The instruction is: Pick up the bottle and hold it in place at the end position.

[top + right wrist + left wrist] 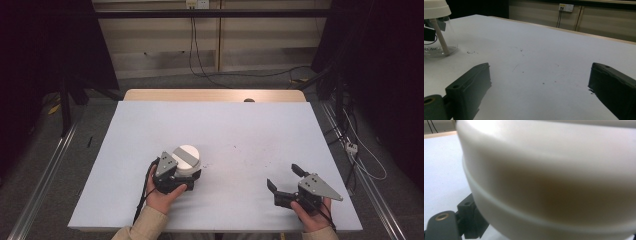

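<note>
Inspector: White plastic lid (186, 157) tops a clear container (437, 41) at the left front of the table (240, 130), which is covered in pale sheet. Printing low on the clear wall ends in "ISH!"; the rest is cut off. A white stick leans inside it.

Clerk: State of the tongs?

Inspector: Left gripper (176, 176) sits against the container, the lid close up in the left gripper view. Whether the pads press on it, I cannot tell. Right gripper (286, 179) rests at the right front, jaws wide apart with bare table between them, well apart from the container.

Clerk: Surroundings?

Inspector: Small dark specks (521, 51) mark the sheet near the middle. A wall socket (566, 7) with two cables hanging from it sits beyond the far edge. Nothing lies between the grippers
</note>
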A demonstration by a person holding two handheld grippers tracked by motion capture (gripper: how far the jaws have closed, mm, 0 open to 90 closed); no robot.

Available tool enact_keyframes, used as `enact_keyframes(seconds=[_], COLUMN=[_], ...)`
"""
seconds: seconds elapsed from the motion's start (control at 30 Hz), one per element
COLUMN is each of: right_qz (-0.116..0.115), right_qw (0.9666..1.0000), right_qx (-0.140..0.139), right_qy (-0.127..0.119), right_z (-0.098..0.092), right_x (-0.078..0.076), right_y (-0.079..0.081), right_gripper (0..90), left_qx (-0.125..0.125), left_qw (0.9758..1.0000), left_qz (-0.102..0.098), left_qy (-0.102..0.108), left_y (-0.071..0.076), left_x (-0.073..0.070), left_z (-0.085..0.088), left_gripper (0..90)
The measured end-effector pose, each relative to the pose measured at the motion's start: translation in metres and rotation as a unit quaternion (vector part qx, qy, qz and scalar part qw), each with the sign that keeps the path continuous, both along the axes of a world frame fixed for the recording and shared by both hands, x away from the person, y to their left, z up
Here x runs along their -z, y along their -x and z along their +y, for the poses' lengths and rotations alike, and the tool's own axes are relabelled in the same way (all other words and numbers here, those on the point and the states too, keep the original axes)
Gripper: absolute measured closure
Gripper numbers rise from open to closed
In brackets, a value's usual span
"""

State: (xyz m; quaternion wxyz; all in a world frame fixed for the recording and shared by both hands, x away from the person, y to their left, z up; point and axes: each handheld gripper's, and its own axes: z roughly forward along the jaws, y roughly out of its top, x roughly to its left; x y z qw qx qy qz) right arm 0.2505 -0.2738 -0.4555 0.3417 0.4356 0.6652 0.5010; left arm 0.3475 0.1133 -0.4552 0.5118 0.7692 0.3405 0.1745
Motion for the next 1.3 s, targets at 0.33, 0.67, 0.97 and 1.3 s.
enact_keyframes(seconds=[0.33,0.67,0.97,1.3], right_qz=[0.002,0.003,0.000,-0.003], right_qw=[1.0000,1.0000,1.0000,1.0000], right_qx=[0.004,0.001,-0.002,-0.002], right_qy=[-0.003,-0.001,0.000,0.003], right_z=[-0.001,-0.001,0.000,-0.001], right_x=[0.001,0.001,0.000,-0.001], right_y=[0.000,0.001,0.000,0.000], right_gripper=[3.7,3.7,3.8,3.8], left_qx=[-0.002,0.006,0.005,0.020], left_qw=[1.0000,0.9998,1.0000,0.9998], left_qz=[0.001,-0.007,-0.001,-0.002], left_qy=[0.010,0.015,0.007,-0.002], left_y=[-0.002,-0.007,-0.021,-0.035], left_x=[-0.001,-0.010,-0.013,-0.014], left_z=[-0.001,0.002,-0.003,-0.015], left_gripper=[16.9,17.7,18.1,18.4])
